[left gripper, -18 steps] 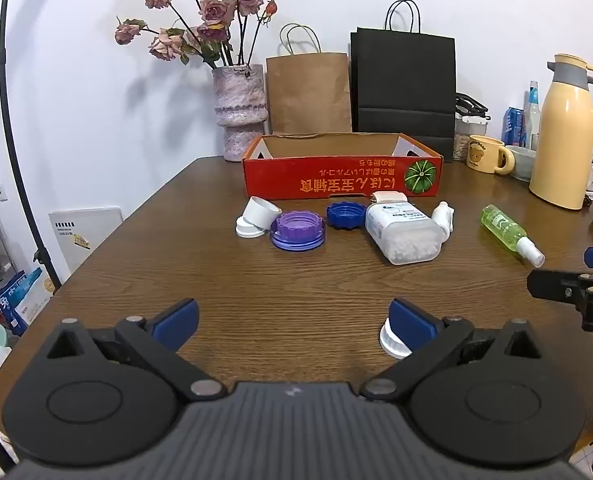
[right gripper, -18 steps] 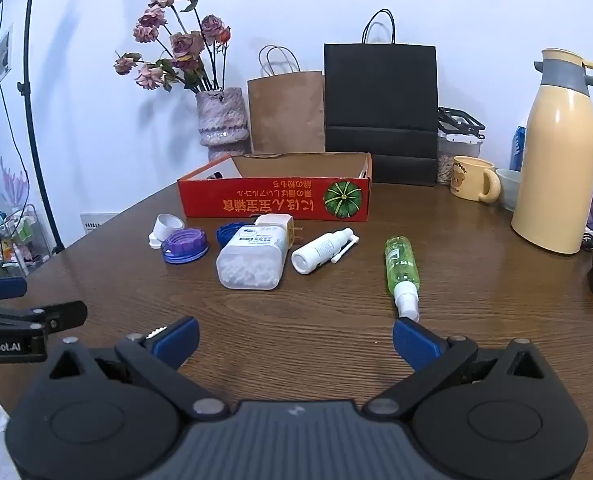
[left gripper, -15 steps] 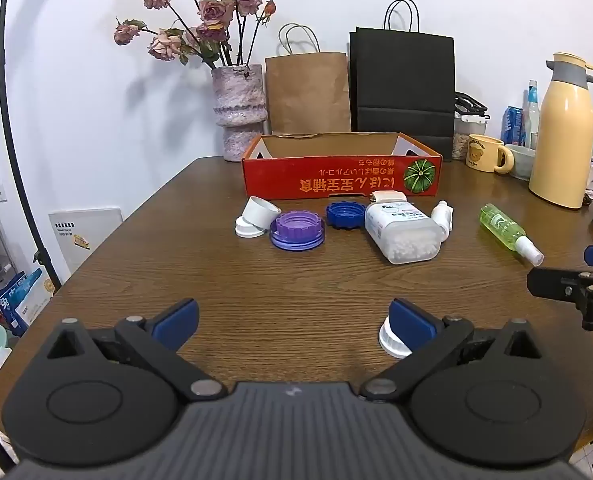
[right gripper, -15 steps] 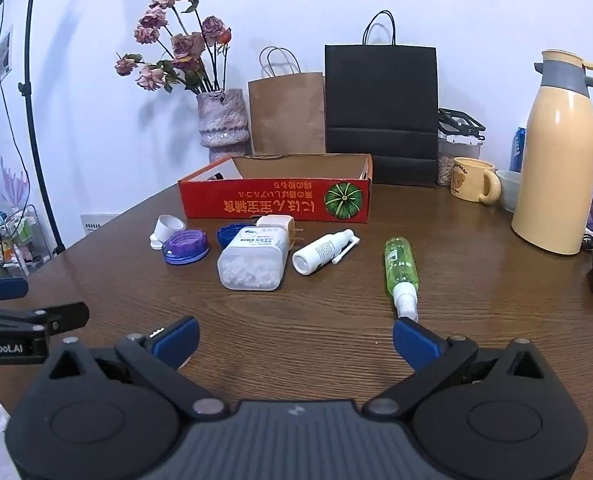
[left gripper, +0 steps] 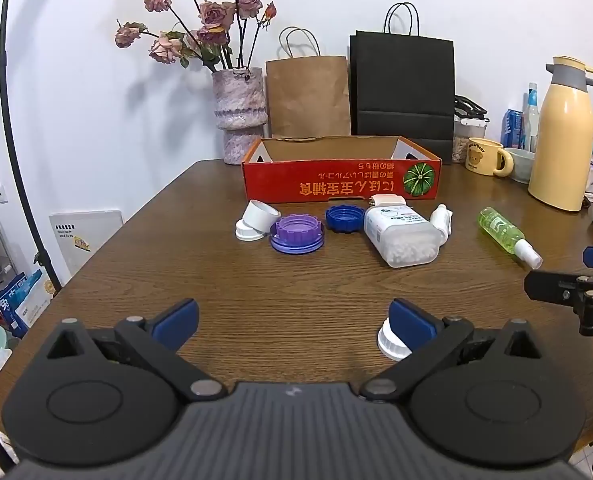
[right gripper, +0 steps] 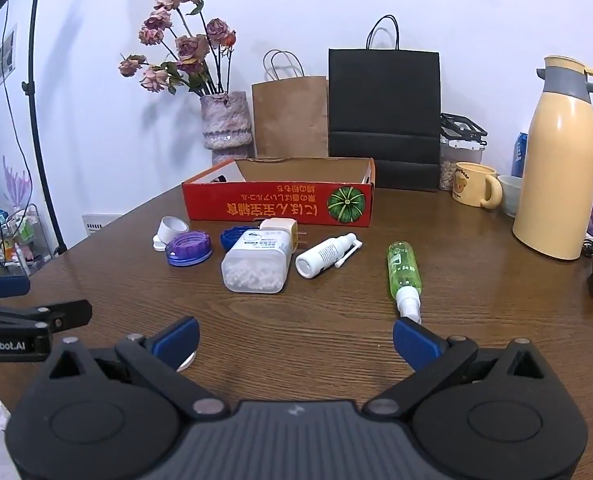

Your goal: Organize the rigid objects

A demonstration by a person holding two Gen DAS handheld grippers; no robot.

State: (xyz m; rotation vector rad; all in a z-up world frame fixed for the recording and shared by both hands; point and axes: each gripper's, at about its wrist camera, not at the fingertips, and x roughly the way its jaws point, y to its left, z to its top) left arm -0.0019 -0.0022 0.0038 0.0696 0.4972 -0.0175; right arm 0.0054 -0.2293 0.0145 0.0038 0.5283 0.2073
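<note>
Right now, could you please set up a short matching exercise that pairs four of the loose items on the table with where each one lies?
Items:
1. green spray bottle
2. purple lid
3. white spray bottle
4. small white cap

Places:
A. close by the left gripper's right finger
B. farthest right of the loose items
C. just right of the clear pellet container
D. beside the tilted white cup

Pairs: 1-B, 2-D, 3-C, 4-A

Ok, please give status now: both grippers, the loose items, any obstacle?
Left gripper open, empty. Right gripper open, empty. Caps, bottles loose before red box, none inside visible. White cap beside left fingers.
</note>
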